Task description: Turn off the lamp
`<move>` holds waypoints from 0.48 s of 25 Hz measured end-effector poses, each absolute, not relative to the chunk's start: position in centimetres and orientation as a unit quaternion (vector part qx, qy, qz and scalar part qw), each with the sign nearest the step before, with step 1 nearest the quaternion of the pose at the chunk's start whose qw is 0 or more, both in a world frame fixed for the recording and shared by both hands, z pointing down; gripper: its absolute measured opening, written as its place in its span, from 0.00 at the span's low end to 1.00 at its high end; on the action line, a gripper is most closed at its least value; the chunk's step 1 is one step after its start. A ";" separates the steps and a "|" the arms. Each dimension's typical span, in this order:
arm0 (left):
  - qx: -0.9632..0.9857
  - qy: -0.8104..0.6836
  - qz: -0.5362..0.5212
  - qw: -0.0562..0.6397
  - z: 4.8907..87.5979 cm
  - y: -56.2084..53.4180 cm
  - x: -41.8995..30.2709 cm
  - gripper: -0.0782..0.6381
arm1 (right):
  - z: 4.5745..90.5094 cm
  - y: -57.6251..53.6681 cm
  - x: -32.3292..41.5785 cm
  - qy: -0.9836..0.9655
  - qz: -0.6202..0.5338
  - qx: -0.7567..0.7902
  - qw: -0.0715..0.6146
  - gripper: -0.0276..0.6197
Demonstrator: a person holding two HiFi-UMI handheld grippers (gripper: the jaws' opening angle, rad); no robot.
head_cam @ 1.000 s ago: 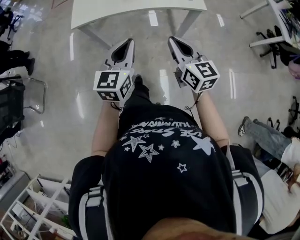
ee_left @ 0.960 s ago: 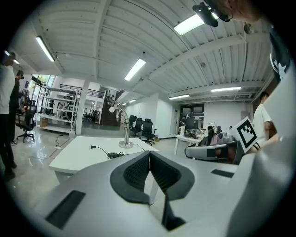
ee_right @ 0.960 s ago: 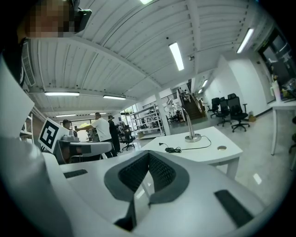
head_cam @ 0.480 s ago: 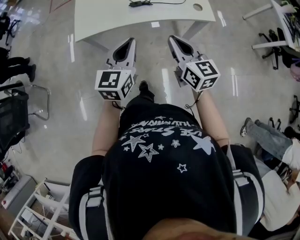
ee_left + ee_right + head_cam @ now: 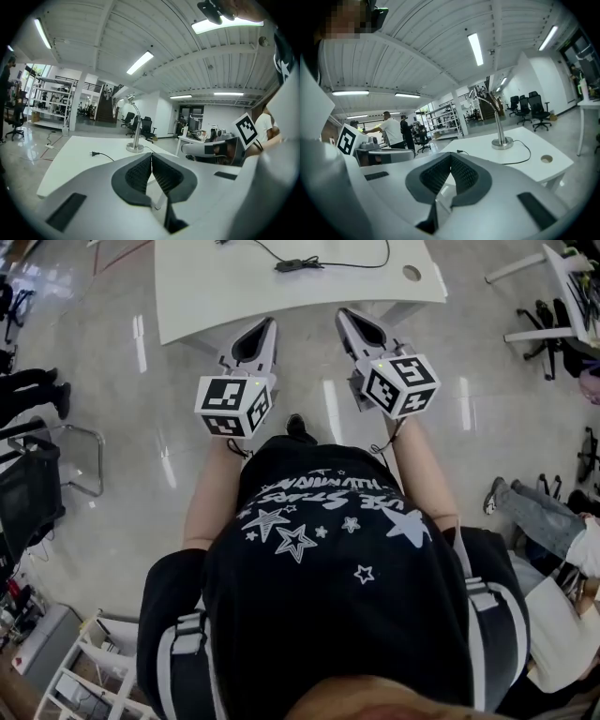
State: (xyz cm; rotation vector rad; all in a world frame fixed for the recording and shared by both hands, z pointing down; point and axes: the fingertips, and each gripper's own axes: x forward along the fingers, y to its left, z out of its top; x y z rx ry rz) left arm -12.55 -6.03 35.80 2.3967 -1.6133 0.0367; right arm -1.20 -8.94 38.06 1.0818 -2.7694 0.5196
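Your 2 tools, left gripper point(image 5: 268, 322) and right gripper point(image 5: 343, 315), both closed and empty, face the lamp point(image 5: 136, 129); a hard jab could topple it.

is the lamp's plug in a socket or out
Out: the plug lies loose on the white table, prongs bare, no socket by it, its cord trailing toward the lamp.
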 end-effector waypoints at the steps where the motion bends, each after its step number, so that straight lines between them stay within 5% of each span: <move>1: 0.826 -0.549 0.013 0.127 36.0 -6.4 -12.8 0.12 | 38.2 -9.4 -1.7 -0.914 0.176 0.361 0.060 0.05; 12: 0.839 -0.529 0.014 0.126 36.9 -9.6 -14.9 0.12 | 38.0 -11.8 -3.6 -0.908 0.177 0.376 0.053 0.05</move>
